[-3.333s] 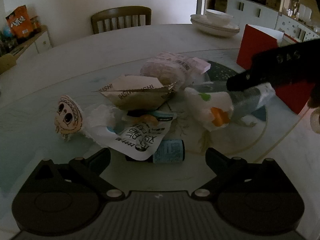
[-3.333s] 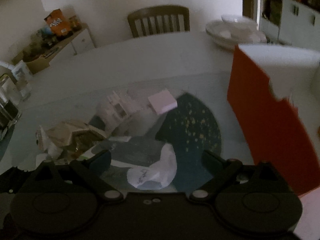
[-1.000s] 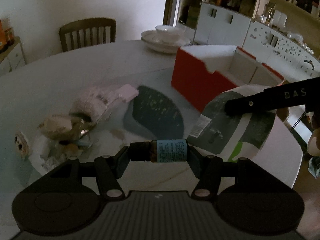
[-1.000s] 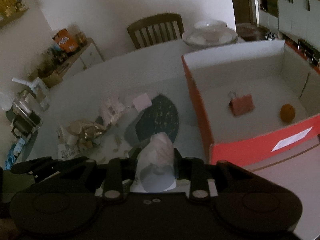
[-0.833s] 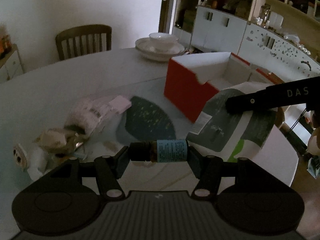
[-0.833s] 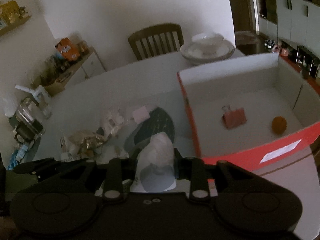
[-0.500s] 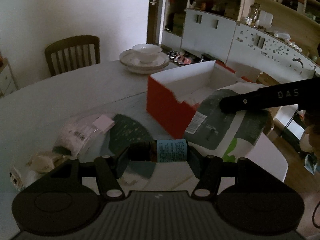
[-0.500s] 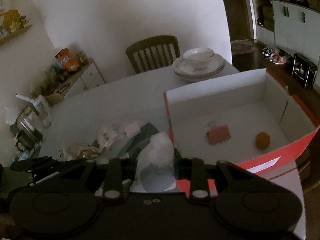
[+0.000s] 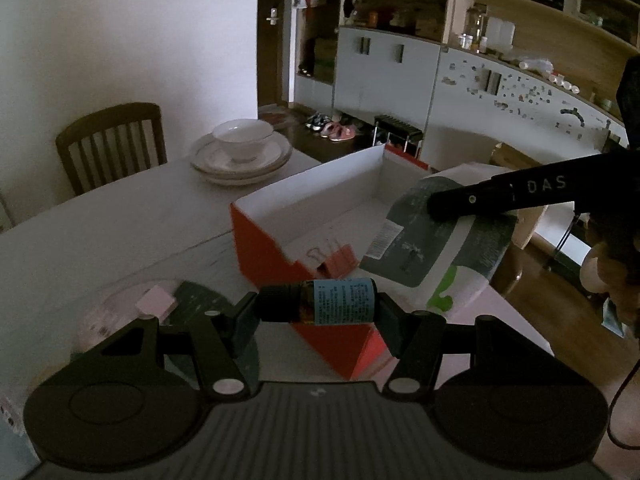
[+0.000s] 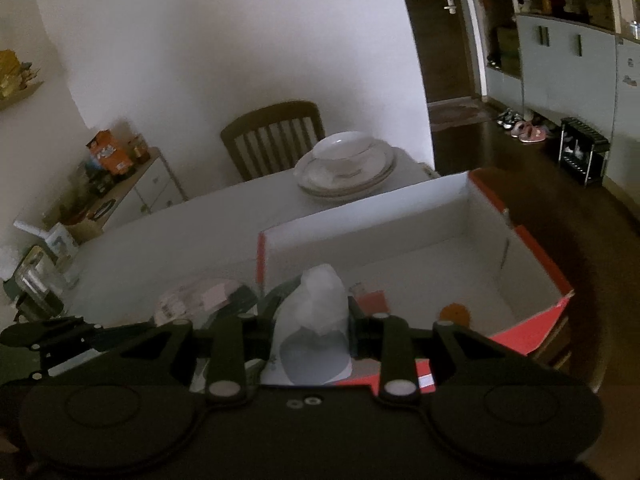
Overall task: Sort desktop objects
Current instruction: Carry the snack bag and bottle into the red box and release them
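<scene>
My left gripper [image 9: 316,308] is shut on a small dark bottle with a blue label [image 9: 320,301], held crosswise just above the near corner of the red box [image 9: 260,248]. To its right, the right gripper's black finger [image 9: 504,196] pinches a dark and white plastic packet [image 9: 432,248] over the box. In the right wrist view my right gripper [image 10: 312,328] is shut on that packet [image 10: 312,312], above the box [image 10: 400,236]. Inside the box lie a pink binder clip [image 9: 336,258] and a small orange ball [image 10: 454,312].
Stacked plates with a bowl [image 9: 240,152] stand at the far table edge, a wooden chair [image 9: 112,144] behind. A pink pad on a clear bag [image 9: 154,304] lies left of the box on the table [image 9: 120,224]. A person's hand [image 9: 608,272] is at the right.
Both grippers have risen and moved right with their loads. The box has come nearer and now lies under them; the wrapper pile has slid out of view to the left.
</scene>
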{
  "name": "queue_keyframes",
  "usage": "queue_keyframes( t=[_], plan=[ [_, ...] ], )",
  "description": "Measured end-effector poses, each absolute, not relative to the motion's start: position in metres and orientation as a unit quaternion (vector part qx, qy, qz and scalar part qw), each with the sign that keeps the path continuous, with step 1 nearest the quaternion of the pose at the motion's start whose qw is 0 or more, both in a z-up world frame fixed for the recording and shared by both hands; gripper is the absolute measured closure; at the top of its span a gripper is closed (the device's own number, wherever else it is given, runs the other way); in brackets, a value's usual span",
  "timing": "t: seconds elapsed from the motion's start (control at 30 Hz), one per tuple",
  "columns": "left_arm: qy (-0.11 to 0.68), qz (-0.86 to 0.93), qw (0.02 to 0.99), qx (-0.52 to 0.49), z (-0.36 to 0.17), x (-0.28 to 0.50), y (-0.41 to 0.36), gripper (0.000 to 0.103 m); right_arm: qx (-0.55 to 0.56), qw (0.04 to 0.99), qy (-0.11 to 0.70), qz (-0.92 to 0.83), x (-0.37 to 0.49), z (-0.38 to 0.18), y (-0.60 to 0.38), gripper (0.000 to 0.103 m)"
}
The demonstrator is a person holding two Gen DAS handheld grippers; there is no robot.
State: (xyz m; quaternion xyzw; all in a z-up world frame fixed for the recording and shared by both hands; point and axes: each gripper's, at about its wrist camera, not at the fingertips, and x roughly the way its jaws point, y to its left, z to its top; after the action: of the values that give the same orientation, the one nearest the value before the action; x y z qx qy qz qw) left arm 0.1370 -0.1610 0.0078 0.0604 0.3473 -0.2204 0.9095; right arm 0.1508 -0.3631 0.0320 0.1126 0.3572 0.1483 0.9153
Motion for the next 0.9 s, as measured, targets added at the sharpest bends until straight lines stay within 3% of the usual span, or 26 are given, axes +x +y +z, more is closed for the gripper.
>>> queue_keyframes(
  t=[0.5, 0.57, 0.7, 0.77, 0.9],
  plan=[
    [0.355, -0.237, 0.900, 0.088, -0.001, 0.176, -0.226, 0.042, 0.099, 0.923, 0.353, 0.113, 0.182, 0.024, -0.419, 0.073],
    [0.355, -0.236, 0.900, 0.095, -0.004, 0.182, -0.233, 0.049, 0.095, 0.923, 0.357, 0.108, 0.191, 0.021, -0.425, 0.073],
    [0.352, -0.238, 0.899, 0.108, -0.010, 0.193, -0.248, 0.054, 0.085, 0.922, 0.365, 0.101, 0.210, 0.014, -0.433, 0.073],
    [0.360, -0.232, 0.895, 0.124, -0.020, 0.202, -0.255, 0.062, 0.079, 0.920, 0.369, 0.100, 0.219, 0.009, -0.433, 0.073],
    [0.384, -0.223, 0.887, 0.130, -0.038, 0.218, -0.258, 0.062, 0.065, 0.916, 0.382, 0.105, 0.239, -0.003, -0.429, 0.073]
  ],
)
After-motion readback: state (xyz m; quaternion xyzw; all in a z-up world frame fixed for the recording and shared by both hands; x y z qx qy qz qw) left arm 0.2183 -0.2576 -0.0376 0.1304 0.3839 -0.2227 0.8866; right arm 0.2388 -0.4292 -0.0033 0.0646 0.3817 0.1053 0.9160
